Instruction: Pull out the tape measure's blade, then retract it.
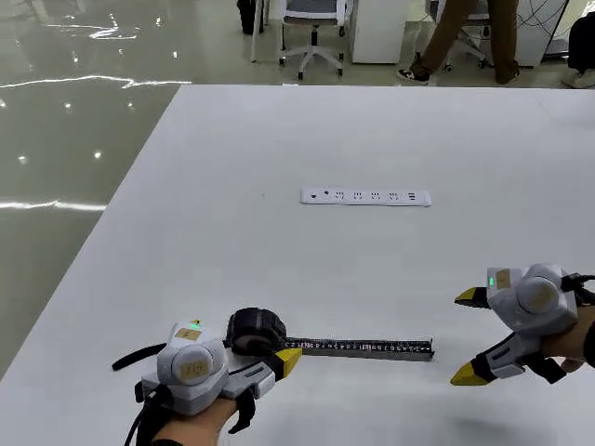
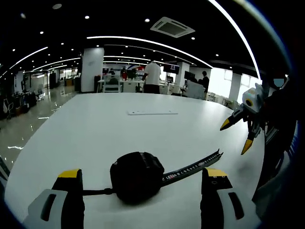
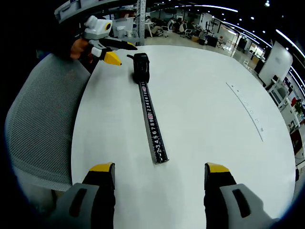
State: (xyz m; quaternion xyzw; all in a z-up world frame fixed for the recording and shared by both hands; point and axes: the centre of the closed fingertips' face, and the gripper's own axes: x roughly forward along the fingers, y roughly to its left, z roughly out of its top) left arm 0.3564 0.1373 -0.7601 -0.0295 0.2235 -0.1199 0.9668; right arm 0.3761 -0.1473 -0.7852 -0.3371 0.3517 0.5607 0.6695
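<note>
My left claw (image 2: pixel 143 172) is spread wide around the case (image 1: pixel 257 332) on the counter (image 1: pixel 372 139), gripping nothing. The blade (image 1: pixel 363 348) lies drawn out; my right claw (image 3: pixel 159 167) hangs unclenched just off its tip. Pull-out looks done, so next I clamp the case and retract.

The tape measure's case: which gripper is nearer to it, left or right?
Left. The left gripper has its open jaws about the case, without gripping it. The right gripper, also open, is far off, beyond the free end of the pulled-out blade.
</note>
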